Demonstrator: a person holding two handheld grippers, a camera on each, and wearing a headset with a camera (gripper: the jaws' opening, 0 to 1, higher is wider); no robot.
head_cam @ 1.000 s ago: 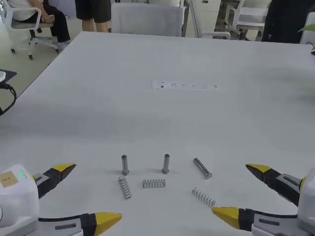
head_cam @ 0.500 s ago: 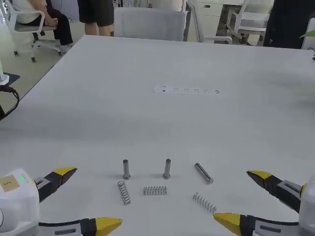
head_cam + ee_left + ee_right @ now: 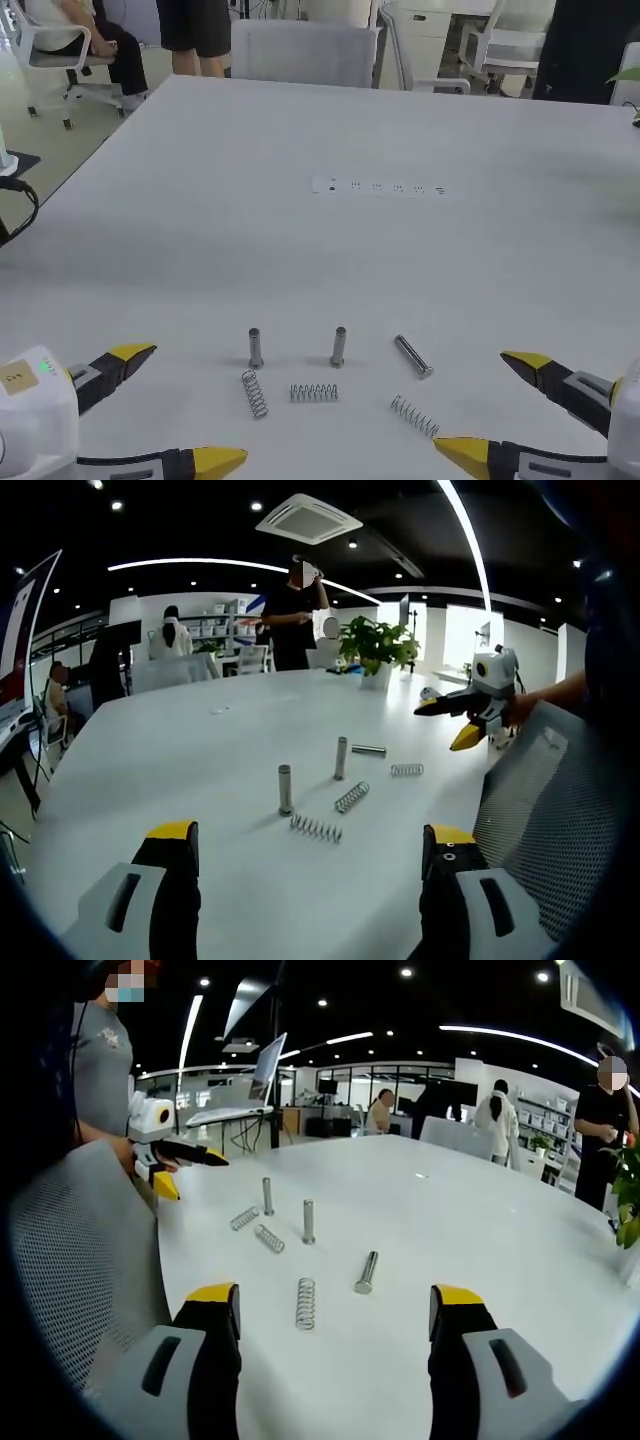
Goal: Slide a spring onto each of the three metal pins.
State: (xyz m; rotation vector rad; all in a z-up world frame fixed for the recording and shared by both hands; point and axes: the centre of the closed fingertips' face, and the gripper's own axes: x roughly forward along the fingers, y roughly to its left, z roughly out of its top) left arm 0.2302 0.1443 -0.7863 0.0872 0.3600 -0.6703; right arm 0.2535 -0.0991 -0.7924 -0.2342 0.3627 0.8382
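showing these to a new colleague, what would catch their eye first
Probably the yellow-tipped jaws of the left tool and right tool, both open at the head view's bottom corners. Between them on the white table, the left pin and middle pin stand upright, the right pin lies on its side, and the left spring, middle spring and right spring lie loose in front.

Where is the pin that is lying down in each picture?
Head view: lying pin, low, right of centre, spring below it.
Left gripper view: lying pin, near the middle, spring to its lower right.
Right gripper view: lying pin, just below the middle, spring to its left.
Shared landmark: that spring.
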